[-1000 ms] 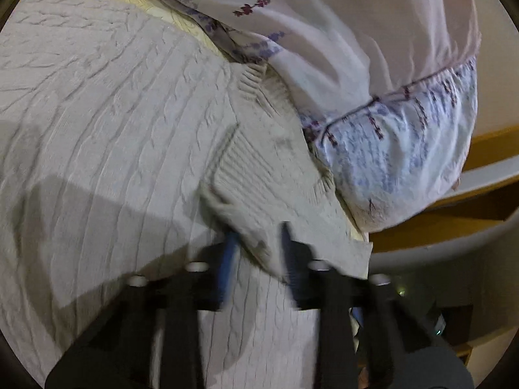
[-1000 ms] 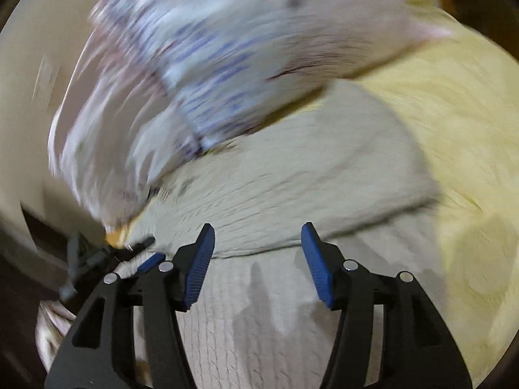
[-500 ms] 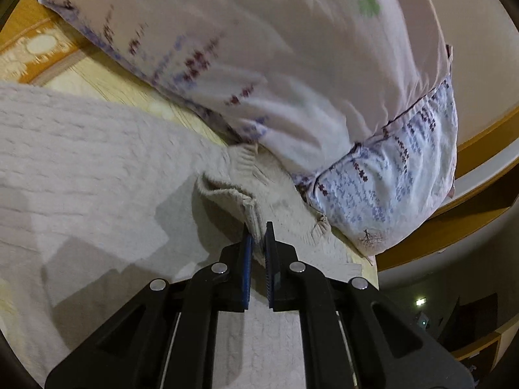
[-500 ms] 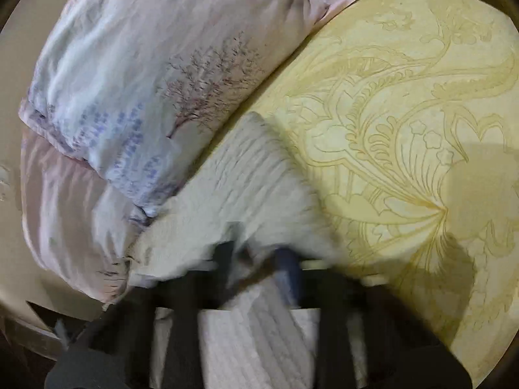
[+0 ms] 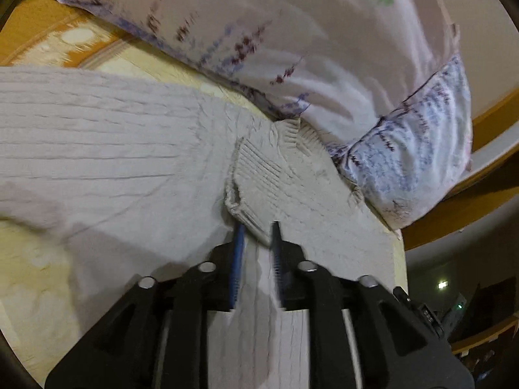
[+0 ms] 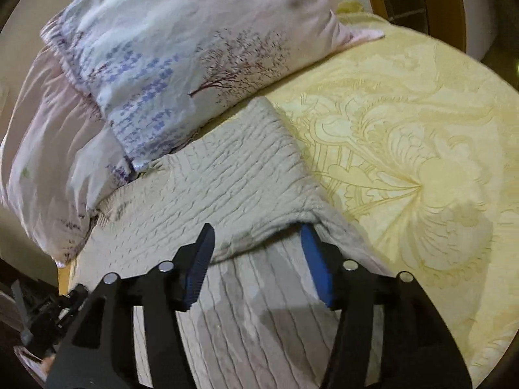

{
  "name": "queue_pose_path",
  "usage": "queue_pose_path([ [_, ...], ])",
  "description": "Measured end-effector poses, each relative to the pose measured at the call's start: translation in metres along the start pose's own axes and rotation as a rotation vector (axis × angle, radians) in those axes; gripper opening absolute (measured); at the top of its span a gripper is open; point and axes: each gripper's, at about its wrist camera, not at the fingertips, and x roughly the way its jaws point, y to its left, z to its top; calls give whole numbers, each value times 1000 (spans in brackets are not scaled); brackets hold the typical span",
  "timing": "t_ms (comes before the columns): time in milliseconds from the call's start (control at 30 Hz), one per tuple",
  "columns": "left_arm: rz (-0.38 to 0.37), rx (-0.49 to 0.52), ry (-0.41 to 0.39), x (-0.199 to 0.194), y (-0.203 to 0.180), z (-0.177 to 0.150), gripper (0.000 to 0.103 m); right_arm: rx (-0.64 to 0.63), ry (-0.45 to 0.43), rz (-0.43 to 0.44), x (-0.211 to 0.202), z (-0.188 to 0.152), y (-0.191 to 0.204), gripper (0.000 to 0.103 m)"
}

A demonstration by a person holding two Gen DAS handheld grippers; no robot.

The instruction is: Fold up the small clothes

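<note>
A cream cable-knit sweater [image 5: 107, 142] lies on a yellow bedspread; it also shows in the right wrist view [image 6: 220, 178], with a part folded over itself. My left gripper [image 5: 258, 236] is partly open, its blue pads on either side of the ribbed sleeve cuff [image 5: 256, 178], which lies on the sweater. My right gripper [image 6: 256, 243] is open at the folded edge of the sweater, its right pad just under the fold.
A floral pink and white pillow [image 5: 324, 48] presses against the sweater's far edge; it also shows in the right wrist view [image 6: 162, 48]. The yellow patterned bedspread [image 6: 405, 162] stretches to the right. The bed's edge [image 5: 400, 259] drops off near the left gripper.
My left gripper was shut on the cuff half a second ago and has now opened, the cuff lying on the sweater. My right gripper has opened wide at the fold.
</note>
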Motion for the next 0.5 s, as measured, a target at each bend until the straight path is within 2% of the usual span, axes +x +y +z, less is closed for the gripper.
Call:
queue_pose_path([
  [67, -6, -16, -43, -30, 14, -5, 51, -14, 10, 10, -6, -3, -1, 64],
  [100, -1, -24, -71, -45, 21, -7, 52, -19, 16, 14, -8, -4, -2, 64],
  [200, 54, -81, -171, -95, 56, -12, 52, -37, 41, 40, -9, -7, -1, 64],
  [267, 116, -169, -227, -124, 89, -12, 52, -50, 57, 56, -7, -9, 3, 65],
  [400, 210, -393, -306, -159, 149, -13, 52, -79, 95, 96, 0, -18, 15, 66],
  [500, 238, -484, -350, -171, 175, -13, 52, -105, 113, 117, 3, -24, 24, 67],
])
